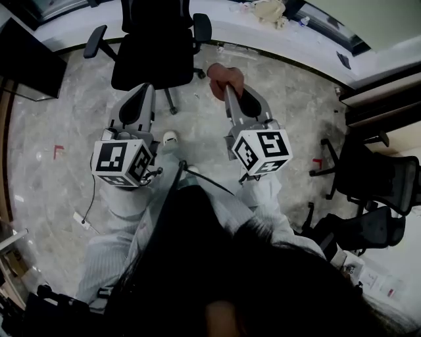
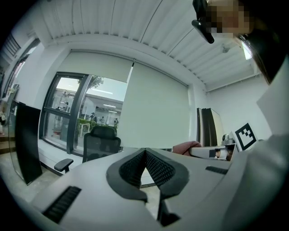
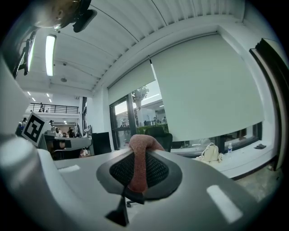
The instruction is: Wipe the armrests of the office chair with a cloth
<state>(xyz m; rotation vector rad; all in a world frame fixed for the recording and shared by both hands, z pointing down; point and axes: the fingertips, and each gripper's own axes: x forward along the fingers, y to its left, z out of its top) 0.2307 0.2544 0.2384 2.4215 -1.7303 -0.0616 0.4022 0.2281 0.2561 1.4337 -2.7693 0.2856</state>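
- Pads (image 3: 159, 170) of the right gripper (image 3: 141, 155) are clamped on a reddish-brown cloth (image 3: 137, 173). A fold of it bulges above the tips and a strip runs down between the pads.
- Pads (image 2: 130, 169) of the left gripper (image 2: 145, 153) meet at their tips with nothing between them, so that gripper is empty.
- Both grippers are held up in front of the person, side by side and apart, well above the floor (image 1: 296, 112). Neither touches any furniture.
- The cloth hangs in the air, clear of the chair.
- The office chair (image 1: 154, 59) stands ahead, toward the far edge of the floor just short of the white window sill (image 1: 230, 29). Its seat faces the person.
- Its two armrests (image 1: 95, 41) (image 1: 202, 27) jut out on either side, both bare and untouched.
- Two more dark chairs (image 1: 378, 187) stand at the right edge of the floor, and a cream bag (image 1: 268, 10) lies on the sill.
- Judged from this, the step in hand is the approach: the cloth is gripped and wiping has not yet begun.
- The next move probably calls for carrying the right gripper forward and down until the cloth fold lies flat on an armrest pad, likely the one nearer that gripper.
- The chair looks able to roll or swivel, so the free left gripper could steady it.
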